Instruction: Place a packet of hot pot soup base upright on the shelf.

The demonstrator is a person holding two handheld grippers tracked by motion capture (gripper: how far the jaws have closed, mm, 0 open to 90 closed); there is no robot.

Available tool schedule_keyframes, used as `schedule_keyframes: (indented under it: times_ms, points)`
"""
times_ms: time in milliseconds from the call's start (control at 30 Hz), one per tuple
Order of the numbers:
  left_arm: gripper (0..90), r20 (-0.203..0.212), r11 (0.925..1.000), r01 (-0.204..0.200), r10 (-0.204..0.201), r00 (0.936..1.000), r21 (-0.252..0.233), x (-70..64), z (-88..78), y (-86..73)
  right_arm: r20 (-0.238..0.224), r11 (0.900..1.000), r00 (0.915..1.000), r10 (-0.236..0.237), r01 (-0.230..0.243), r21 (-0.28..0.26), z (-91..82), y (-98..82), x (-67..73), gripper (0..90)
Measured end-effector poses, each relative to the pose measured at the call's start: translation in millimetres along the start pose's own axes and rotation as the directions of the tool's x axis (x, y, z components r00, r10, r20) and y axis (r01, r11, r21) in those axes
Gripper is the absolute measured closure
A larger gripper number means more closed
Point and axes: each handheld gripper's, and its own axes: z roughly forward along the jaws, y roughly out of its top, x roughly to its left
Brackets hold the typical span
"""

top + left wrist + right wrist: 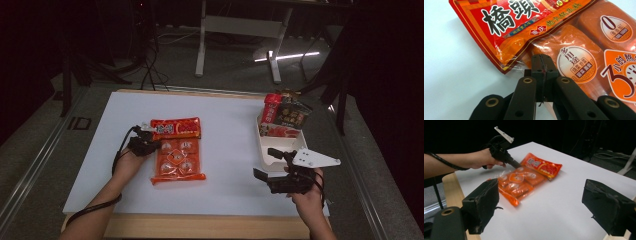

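Two snack packets lie on the white counter (235, 165) right at the left tongs (150, 142): an orange packet (178, 162) of wrapped blocks and a red packet (176, 128) whose near edge overlaps it. In the left gripper view both packets (579, 62) (506, 27) are cut off by the frame, and the black jaws cover the spot where the tips meet the orange wrapper, so it is hard to make out whether any film is pinched. The left tongs (541, 65) are clenched, jaw against jaw, the tips at the orange packet's corner just under the red one's edge. Well off to the right, the right tongs (267, 170) are released, jaws spread wide above bare counter, grasping nothing. Just beyond them stands a white bin (265, 150) with packets upright in it, their print too small to read.
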Motion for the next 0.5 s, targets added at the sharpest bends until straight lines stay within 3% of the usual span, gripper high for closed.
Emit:
schedule_keyframes:
  times_ms: [233,367,500]
  points:
    - [90.0,0.044,0.9982,-0.060,0.059,0.9973,0.010,-28.1,9.1,9.4,-0.002,1.000,1.0000,0.002,-0.002,-0.002,-1.1,-0.3,-0.2,13.9]
    - [90.0,0.066,0.9975,-0.069,0.068,0.9955,0.015,-32.3,9.6,10.3,-0.003,1.000,1.0000,0.001,-0.001,-0.001,-0.9,-0.9,-0.7,13.9]
    - [90.0,0.063,0.9949,-0.098,0.096,0.9934,0.024,-33.3,8.4,11.6,-0.003,1.000,1.0000,0.001,-0.001,0.003,-0.4,-0.8,-0.5,13.9]
